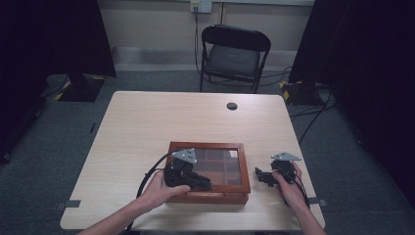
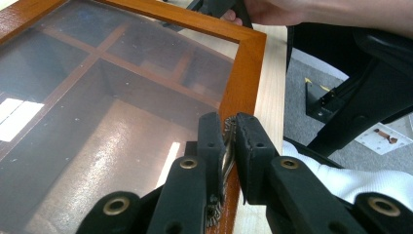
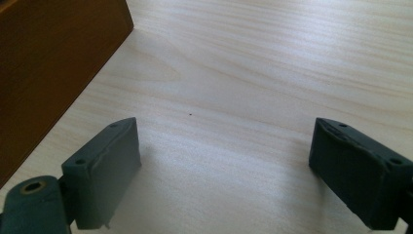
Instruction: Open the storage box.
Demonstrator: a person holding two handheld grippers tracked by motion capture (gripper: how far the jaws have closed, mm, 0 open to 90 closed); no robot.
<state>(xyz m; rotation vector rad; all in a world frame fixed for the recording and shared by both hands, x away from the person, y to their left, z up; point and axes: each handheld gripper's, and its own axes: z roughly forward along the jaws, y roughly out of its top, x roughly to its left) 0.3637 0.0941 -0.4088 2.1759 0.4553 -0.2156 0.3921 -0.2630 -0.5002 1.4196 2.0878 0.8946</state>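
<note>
Wooden glass-lidded box: compartments bare; left hand-held gripper pinching metal clasp; right released.

Dim room, dark corners around the pale wooden desk; white glare streaks the glass-lidded brown wooden box; near tongs blurred.

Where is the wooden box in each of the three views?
High view: wooden box at centre bottom, under the left gripper.
Left gripper view: upper left, its glass lid and frame.
Right gripper view: top left, its side wall.
Shared landmark: the table.
</note>
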